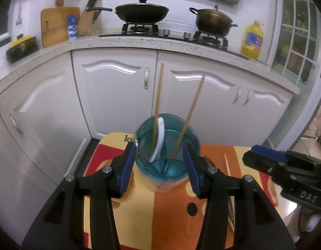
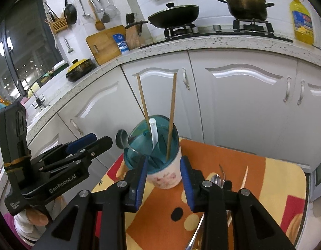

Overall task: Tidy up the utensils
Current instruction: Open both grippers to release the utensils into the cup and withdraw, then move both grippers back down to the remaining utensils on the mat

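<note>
A utensil holder with a teal divided top and a white floral body stands on a small table. In it stand two wooden chopsticks, a white plastic spoon and a metal ladle hanging over its left rim. My left gripper is open, its pads either side of the holder and apart from it. My right gripper is open and empty, just in front of the holder. A metal spoon and a chopstick lie on the table to the right.
The table carries an orange, red and yellow cloth. White cabinets and a speckled counter stand behind, with a wok, a pot and an oil bottle. The other gripper shows at right in the left wrist view.
</note>
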Motion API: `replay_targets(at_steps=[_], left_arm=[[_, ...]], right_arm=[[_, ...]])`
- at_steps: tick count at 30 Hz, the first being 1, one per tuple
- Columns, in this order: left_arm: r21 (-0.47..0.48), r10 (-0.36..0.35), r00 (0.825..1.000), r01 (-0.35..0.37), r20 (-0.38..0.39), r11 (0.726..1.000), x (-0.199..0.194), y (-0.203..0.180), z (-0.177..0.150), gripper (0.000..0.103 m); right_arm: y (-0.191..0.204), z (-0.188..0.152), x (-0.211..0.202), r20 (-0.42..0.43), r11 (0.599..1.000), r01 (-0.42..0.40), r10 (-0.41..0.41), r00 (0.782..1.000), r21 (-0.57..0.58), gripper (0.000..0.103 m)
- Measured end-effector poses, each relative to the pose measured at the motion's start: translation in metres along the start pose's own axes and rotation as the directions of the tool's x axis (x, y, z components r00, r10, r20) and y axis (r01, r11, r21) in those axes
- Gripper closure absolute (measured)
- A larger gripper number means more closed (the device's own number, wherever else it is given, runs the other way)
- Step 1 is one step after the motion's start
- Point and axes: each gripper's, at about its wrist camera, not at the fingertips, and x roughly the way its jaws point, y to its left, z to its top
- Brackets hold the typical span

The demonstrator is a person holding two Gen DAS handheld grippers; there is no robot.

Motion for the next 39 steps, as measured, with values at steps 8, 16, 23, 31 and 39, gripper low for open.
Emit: replay_targets(at_steps=[8,16,23,31,39], left_arm=[[0.024,-0.041,0.999,0.041,-0.015,0.999,-0.011,-0.023,-0.013,0.051],[0.040,-0.061,0.997,0.063,-0.045,0.997,-0.012,-0.037,-0.024,0.047],[0.023,-0.080,0.992,0.083,-0.096,0.996,-0.006,-0.039,-0.035,0.045],[-0.048,-0.148,0.966,0.141,-0.210,0.989,0.015,-0.031,-0.061,0.043],[-0.092,-0.185,0.927,0.164,-0.327,0.982,0.043,-0.032,-0.094,0.043]], right_arm=[[-0.015,-0.022,-0.019,-0.010,0.999,0.034,-0.034,0.999,0.042,0.072],[-0.025,-0.039,-0.030,-0.020,0.997,0.049,-0.048,0.999,0.061,0.071],[-0.035,-0.054,-0.029,-0.047,0.996,0.069,-0.066,0.997,0.064,0.069],[-0.071,-0.088,-0.006,-0.137,0.985,0.149,-0.137,0.981,0.081,0.068],[-0.101,-0.106,0.034,-0.206,0.979,0.152,-0.122,0.971,0.134,0.076]])
